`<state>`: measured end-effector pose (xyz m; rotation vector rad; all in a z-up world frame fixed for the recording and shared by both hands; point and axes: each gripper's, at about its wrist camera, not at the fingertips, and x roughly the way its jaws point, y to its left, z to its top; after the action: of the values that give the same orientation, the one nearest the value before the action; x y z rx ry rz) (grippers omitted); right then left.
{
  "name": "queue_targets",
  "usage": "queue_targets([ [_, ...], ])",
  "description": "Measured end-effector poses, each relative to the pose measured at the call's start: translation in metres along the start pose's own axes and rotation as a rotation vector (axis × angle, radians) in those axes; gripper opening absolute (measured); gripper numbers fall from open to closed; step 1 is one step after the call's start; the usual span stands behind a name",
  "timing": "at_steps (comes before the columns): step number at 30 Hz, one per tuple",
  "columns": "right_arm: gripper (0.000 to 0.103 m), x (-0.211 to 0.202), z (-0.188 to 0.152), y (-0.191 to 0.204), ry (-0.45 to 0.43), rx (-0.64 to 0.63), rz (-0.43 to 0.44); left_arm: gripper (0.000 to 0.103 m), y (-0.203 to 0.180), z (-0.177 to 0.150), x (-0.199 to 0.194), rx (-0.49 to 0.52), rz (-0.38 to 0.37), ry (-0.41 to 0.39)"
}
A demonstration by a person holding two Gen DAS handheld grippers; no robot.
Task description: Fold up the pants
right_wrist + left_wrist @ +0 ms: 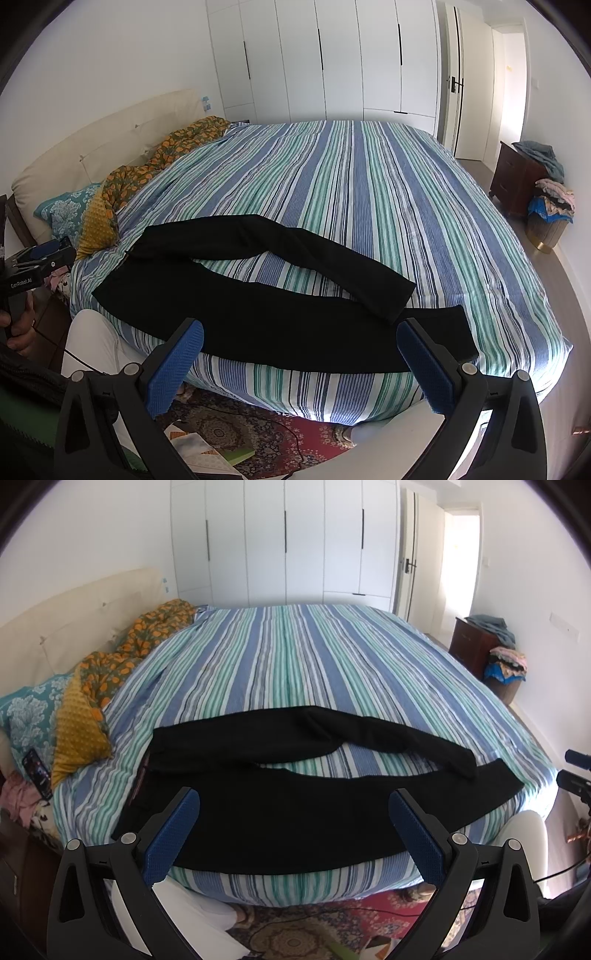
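**A:** Checking status: which step is in hand?

**B:** Pre-grasp. The black, matte woven-fabric pants (288,812) lie flat along the near edge of the blue, green and white striped cotton bedspread (295,657), unfolded. Waist toward the cream padded headboard (74,605); legs run to the right. The near leg lies straight; the far leg bows away, and its cuff crosses back onto the near leg.

**A:** Gripper condition?

**B:** The left gripper (293,812) hovers with fingers spread wide, blue textured pads (173,834) clear of the cloth. The right gripper (301,347) likewise: fingers apart, nothing between them, poised near the cuff end.

**A:** Next move requirement?

**B:** In my judgement, pinch the far leg at waist and cuff, then lay it over the near leg. The cloth is limp and thin; grasp a single layer at each edge.

**A:** Any waistband detail?

**B:** A reddish strip shows at the waist; possibly a label, but the fisheye distortion prevents confirmation.
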<state>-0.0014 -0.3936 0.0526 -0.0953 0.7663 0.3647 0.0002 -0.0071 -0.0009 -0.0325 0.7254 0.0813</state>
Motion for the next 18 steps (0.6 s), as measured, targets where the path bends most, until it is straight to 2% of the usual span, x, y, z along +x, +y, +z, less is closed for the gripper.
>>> queue_targets([
  [18,0.103,0.0004,-0.0031,0.0,0.001,0.009,0.006,0.102,0.0004,0.0001,-0.0006,-0.001,-0.003,-0.002],
])
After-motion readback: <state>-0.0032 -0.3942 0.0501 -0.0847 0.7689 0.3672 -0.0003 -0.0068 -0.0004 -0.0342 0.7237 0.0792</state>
